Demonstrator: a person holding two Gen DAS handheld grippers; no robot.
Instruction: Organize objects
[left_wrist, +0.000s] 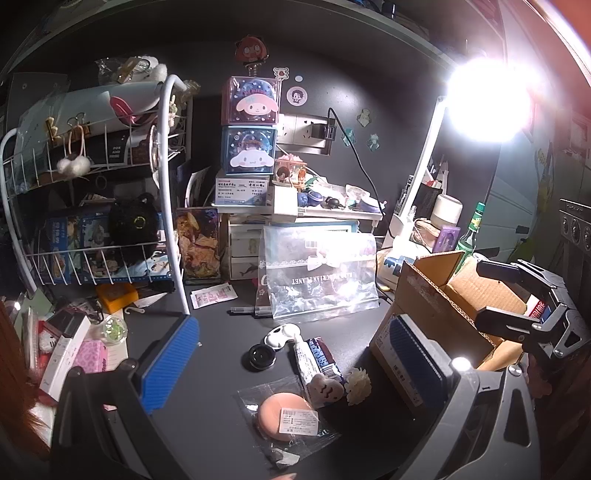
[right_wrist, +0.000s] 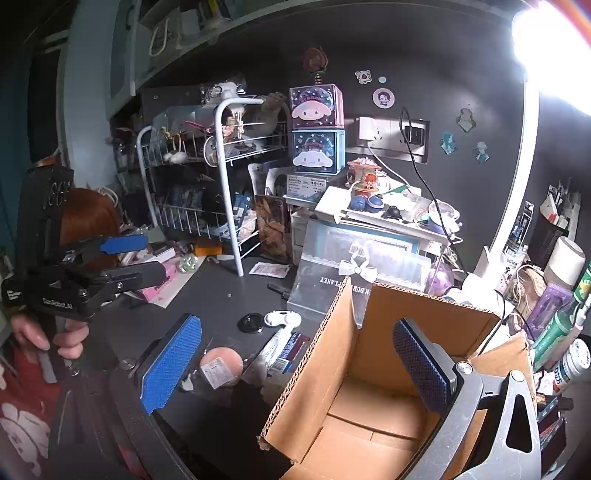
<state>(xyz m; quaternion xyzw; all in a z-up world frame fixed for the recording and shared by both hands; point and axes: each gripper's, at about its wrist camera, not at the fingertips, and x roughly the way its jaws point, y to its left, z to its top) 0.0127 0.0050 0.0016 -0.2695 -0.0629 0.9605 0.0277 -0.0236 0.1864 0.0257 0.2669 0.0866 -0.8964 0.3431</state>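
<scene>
Both claws spread and empty — left claw (left_wrist: 291, 363) hovers over the loose items on the surface (left_wrist: 207, 406), bagged puff (left_wrist: 284, 413) just below-centre, nearer it, while right claw (right_wrist: 295, 363) straddles the open cardboard box (right_wrist: 373, 402).

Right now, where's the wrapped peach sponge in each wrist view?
Left wrist: sponge bottom centre on the dark desk, between the open fingers, left of the cardboard box.
Right wrist: sponge lower centre-left, between the blue left finger pad and the box.
Shared landmark: the white tube, just right of the sponge in both.
</scene>
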